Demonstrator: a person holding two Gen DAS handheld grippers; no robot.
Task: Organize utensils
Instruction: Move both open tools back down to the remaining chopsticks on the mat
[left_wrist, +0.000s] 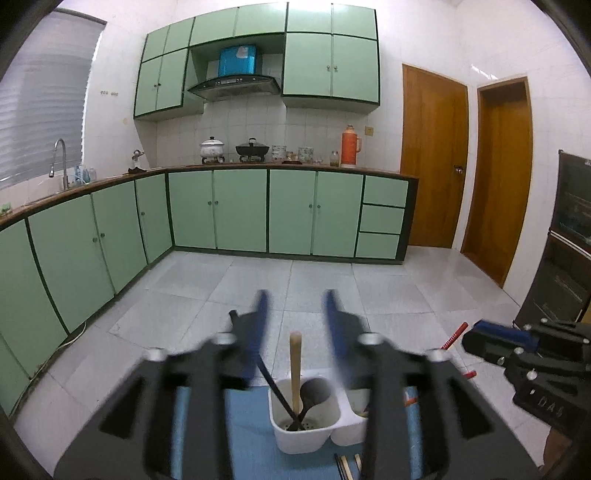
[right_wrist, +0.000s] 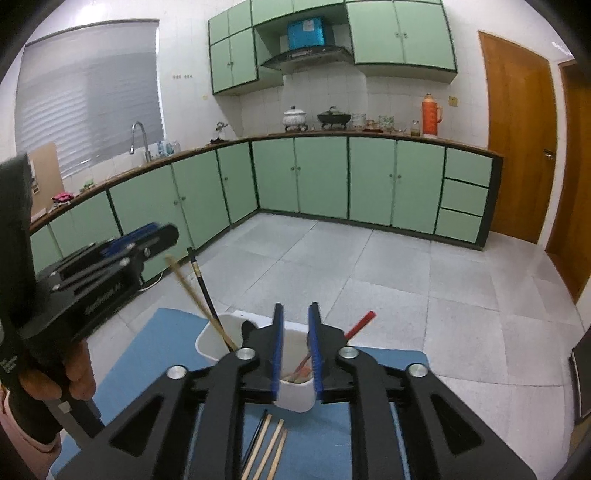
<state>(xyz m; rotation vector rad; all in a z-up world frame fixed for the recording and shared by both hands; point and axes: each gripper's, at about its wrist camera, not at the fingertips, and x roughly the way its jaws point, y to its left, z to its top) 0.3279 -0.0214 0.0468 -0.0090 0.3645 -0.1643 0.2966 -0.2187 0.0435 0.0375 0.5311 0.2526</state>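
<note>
White plastic caddy (right_wrist: 295, 395): sits on the blue mat (right_wrist: 155, 354), two compartments side by side.
Already sorted: ladle (left_wrist: 314, 391), wooden handle (left_wrist: 295, 369) and a dark utensil stand in the left compartment; red chopsticks (right_wrist: 360, 325) lean out of the right one.
Left to sort: loose chopsticks (right_wrist: 267, 448) lie flat on the mat just in front of the caddy (three pale wood, one dark, as far as you can see).
Left gripper (left_wrist: 295, 306): your fingers stand spread above the left compartment, nothing between them.
Right gripper (right_wrist: 296, 325): your fingers are parted a little over the right compartment, pinching nothing.
Progress: well along, judging by the filled caddy; you still have to pick up the loose chopsticks.
</note>
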